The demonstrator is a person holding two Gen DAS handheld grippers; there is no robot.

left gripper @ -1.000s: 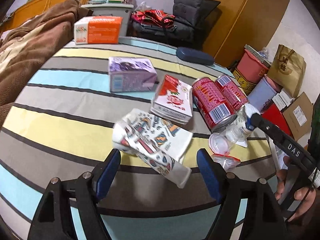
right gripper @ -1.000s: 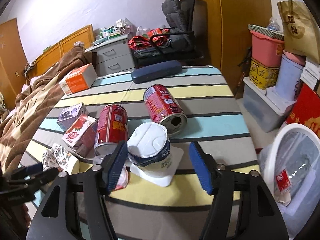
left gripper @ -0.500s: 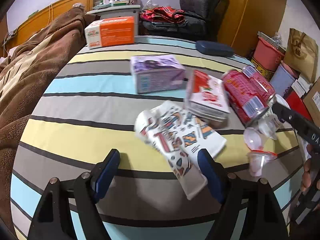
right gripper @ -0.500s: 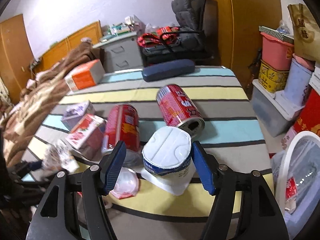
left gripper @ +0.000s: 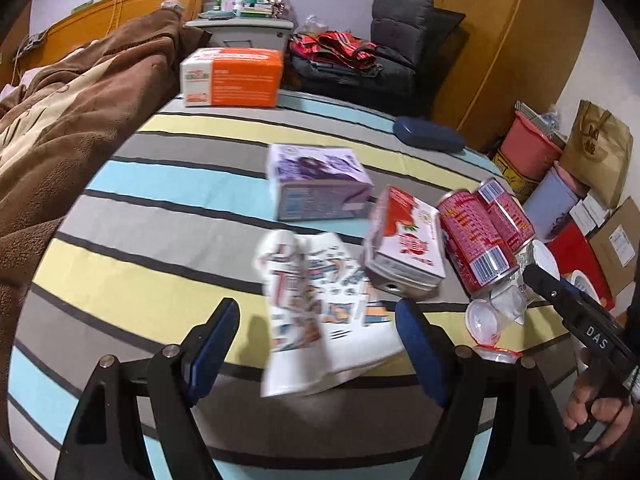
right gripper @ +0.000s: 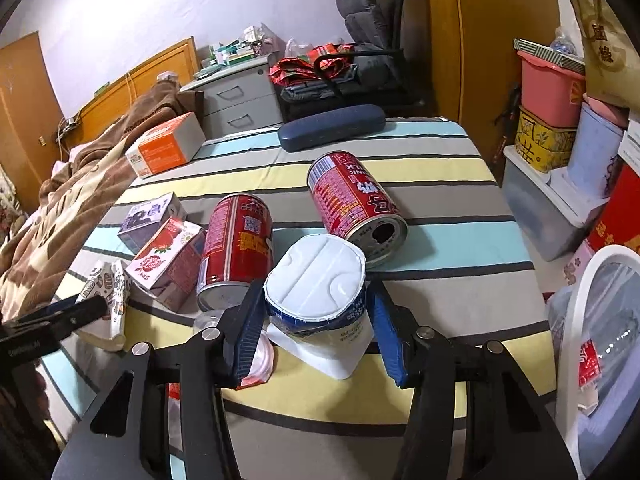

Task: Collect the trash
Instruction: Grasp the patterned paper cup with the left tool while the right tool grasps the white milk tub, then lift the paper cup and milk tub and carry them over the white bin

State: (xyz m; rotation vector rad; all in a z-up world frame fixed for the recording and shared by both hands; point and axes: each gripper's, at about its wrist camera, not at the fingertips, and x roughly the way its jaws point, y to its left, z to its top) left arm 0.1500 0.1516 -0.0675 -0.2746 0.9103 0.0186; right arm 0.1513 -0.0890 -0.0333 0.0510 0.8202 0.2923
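On the striped table [right gripper: 460, 208], right gripper [right gripper: 316, 316] jaws are closing around the upside-down white cup [right gripper: 320, 284], pads about touching; squeezing that thin wall risks crushing or slipping, I'd guess. Left gripper [left gripper: 316, 344] gapes wide astride the crumpled printed paper cup [left gripper: 312, 312], gripping nothing. Count: two red cans [right gripper: 236, 248], two small cartons [right gripper: 166, 258], one orange box [right gripper: 168, 150].

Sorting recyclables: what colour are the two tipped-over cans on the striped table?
Both cans are red with white print, clearest in the right wrist view.
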